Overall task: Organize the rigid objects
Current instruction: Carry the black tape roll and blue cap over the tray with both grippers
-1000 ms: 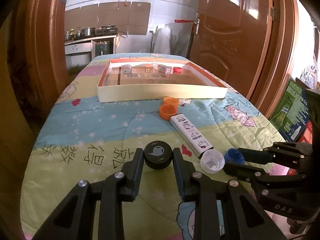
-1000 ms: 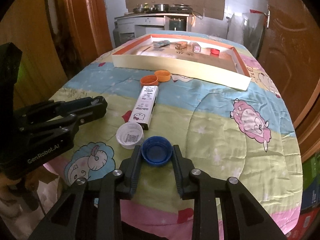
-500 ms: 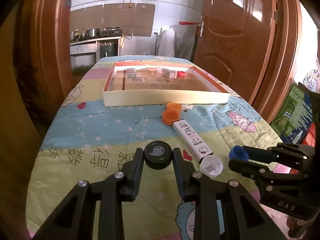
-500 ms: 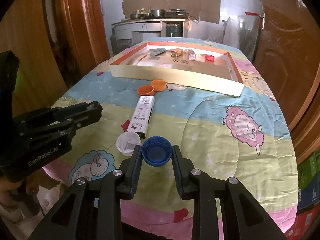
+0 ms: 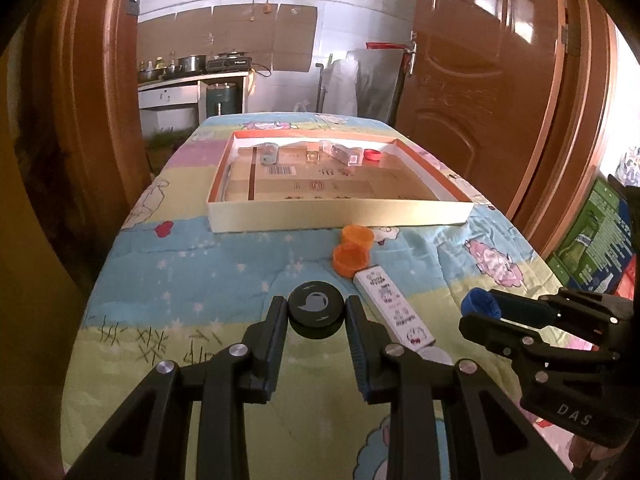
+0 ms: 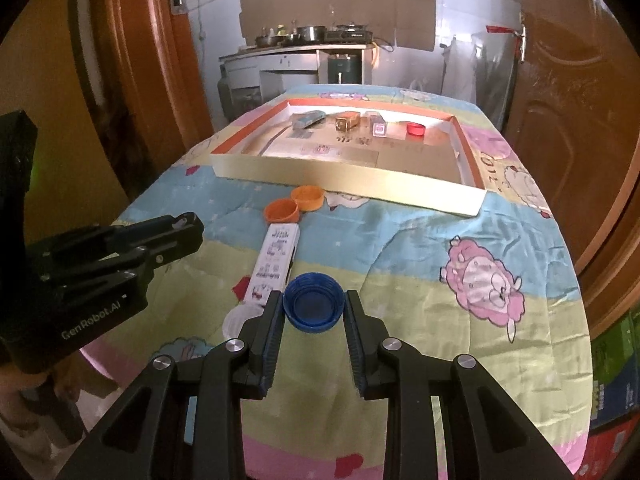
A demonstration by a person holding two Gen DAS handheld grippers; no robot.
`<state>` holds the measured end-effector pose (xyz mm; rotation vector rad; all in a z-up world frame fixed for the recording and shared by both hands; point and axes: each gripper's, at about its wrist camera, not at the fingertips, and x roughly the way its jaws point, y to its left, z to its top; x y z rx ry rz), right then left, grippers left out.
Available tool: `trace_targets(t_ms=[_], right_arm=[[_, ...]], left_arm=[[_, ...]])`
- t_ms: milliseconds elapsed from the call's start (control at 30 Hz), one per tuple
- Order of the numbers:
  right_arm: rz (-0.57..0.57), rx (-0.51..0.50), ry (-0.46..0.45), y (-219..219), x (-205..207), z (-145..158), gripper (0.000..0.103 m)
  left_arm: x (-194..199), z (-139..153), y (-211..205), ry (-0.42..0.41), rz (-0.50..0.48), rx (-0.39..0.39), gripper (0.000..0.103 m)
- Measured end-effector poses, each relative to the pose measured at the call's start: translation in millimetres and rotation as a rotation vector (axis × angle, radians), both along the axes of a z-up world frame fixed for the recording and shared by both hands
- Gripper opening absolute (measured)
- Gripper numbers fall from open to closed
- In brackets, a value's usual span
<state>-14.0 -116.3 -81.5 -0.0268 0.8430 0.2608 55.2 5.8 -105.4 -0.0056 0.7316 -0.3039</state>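
Grippers hold one lid each, both lifted clear of the quilt. The left gripper [image 5: 317,312] has its two fingers pressed against the sides of a black round lid [image 5: 316,307] with a pale swirl mark on top. The right gripper [image 6: 313,309] is clamped the same way on a blue bottle cap [image 6: 313,304], which faces hollow side up (its ribbed rim shows in the left wrist view too, poking out past the fingers).

Below and between the two tools, a long white printed box [image 6: 274,264] lies on the patterned quilt [image 6: 420,240], pointing toward the far end of the table. A white cap [image 6: 236,322] sits just beside the box's near end, partly hidden behind the right gripper's finger. At the box's far end two orange caps [image 6: 295,204] rest side by side, touching each other.

Beyond them lies a shallow cardboard tray [image 5: 340,216] with orange inner walls. Along its far wall stand several small items in a row, with a red cap [image 6: 415,129] at the right.
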Motion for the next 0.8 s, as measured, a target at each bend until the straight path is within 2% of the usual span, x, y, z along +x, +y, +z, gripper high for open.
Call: trace_targets(t_ms=[800], right_arm=[[0.012,0.026,0.031,-6.2,65.7,8.6,0.030]], left_arm=[[54.9,11.6,-9.4,0.025,0.019,0.009,0.030]])
